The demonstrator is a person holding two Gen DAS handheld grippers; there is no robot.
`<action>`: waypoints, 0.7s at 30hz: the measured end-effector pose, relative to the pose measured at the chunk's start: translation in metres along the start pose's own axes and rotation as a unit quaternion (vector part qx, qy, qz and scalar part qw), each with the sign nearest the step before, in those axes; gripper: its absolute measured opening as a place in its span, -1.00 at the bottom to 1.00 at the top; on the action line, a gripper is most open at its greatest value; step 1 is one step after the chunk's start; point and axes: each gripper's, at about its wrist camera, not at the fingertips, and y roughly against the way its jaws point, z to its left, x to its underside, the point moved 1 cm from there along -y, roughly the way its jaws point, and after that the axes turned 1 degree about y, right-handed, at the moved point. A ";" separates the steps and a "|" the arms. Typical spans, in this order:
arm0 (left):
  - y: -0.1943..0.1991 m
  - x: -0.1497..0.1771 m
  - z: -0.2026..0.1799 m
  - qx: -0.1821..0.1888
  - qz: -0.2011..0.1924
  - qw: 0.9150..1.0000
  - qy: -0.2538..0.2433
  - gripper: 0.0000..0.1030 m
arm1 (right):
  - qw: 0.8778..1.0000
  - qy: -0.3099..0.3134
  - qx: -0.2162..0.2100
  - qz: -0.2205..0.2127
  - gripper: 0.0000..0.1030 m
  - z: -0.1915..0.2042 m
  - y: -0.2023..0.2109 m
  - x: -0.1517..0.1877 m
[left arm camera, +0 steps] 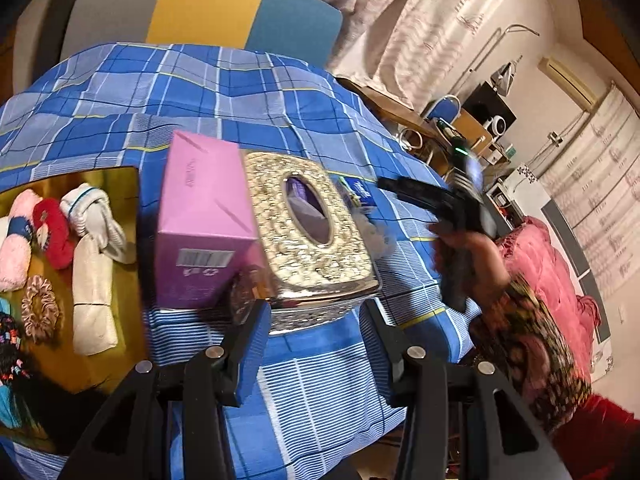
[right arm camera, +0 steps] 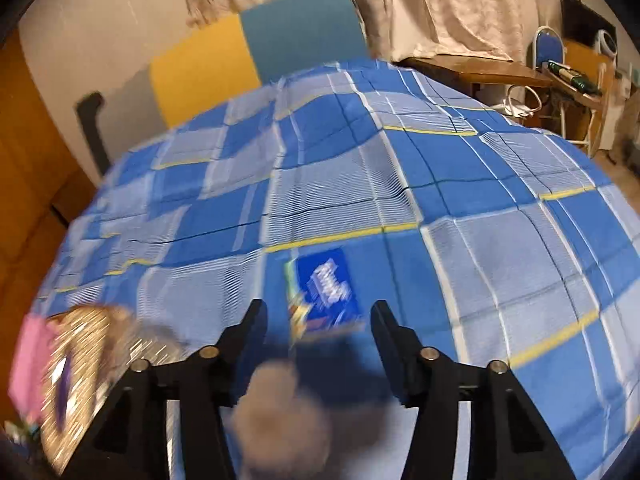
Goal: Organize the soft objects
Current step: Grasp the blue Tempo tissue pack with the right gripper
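Left gripper (left arm camera: 316,320): we see the jaws spread wide with nothing between the blue-padded fingers (left arm camera: 256,344). They hang over the blue checked cloth (left arm camera: 248,92), and the near end of the gold tissue-box cover (left arm camera: 308,228) lies in the gap ahead of the tips; whether a fingertip touches it we cannot tell.

Right gripper (right arm camera: 318,320): jaws likewise wide apart and clamping nothing. A small blue tissue pack (right arm camera: 326,292) lies flat on the cloth between and just ahead of the fingertips. A grey fluffy pompom (right arm camera: 280,420) sits low between the finger bases, heavily blurred; we cannot say whether it rests on the cloth or is off it.

Outward, left wrist view: a pink carton (left arm camera: 204,224) stands touching the left side of the gold cover. The grey fluff shows just right of the cover, beside the blue pack. The right gripper appears above that spot, held in the person's hand (left arm camera: 468,248).

Further left, a gold tray (left arm camera: 120,184) holds the soft items: a red plush piece (left arm camera: 54,232), a pink plush piece (left arm camera: 16,256), a white rolled cloth with blue stripe (left arm camera: 90,208), a cream pouch (left arm camera: 94,296) and a satin scrunchie (left arm camera: 39,306). Darker items at the tray's near edge are too small to name.
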 end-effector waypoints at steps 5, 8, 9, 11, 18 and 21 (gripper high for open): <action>-0.003 -0.008 -0.021 -0.002 0.001 1.000 -0.021 -0.10 | 0.997 0.023 0.027 0.062 0.16 0.009 -0.050 -0.009; -0.010 -0.015 -0.039 -0.001 0.004 0.999 -0.044 -0.10 | 0.995 0.055 0.046 0.072 0.06 0.014 -0.059 -0.004; -0.012 -0.017 -0.045 0.003 0.005 0.999 -0.050 -0.10 | 0.995 0.052 0.044 0.068 0.04 0.011 -0.055 -0.002; -0.021 -0.024 -0.060 0.005 0.009 0.998 -0.062 -0.10 | 0.997 0.036 0.037 0.061 0.03 -0.002 -0.040 0.001; -0.073 -0.042 -0.110 0.016 0.056 0.993 -0.105 -0.02 | 0.999 0.010 0.020 0.023 0.03 -0.059 0.045 0.031; -0.106 -0.054 -0.127 0.000 0.082 0.990 -0.112 0.04 | 1.000 -0.005 0.023 0.018 0.03 -0.088 0.072 0.053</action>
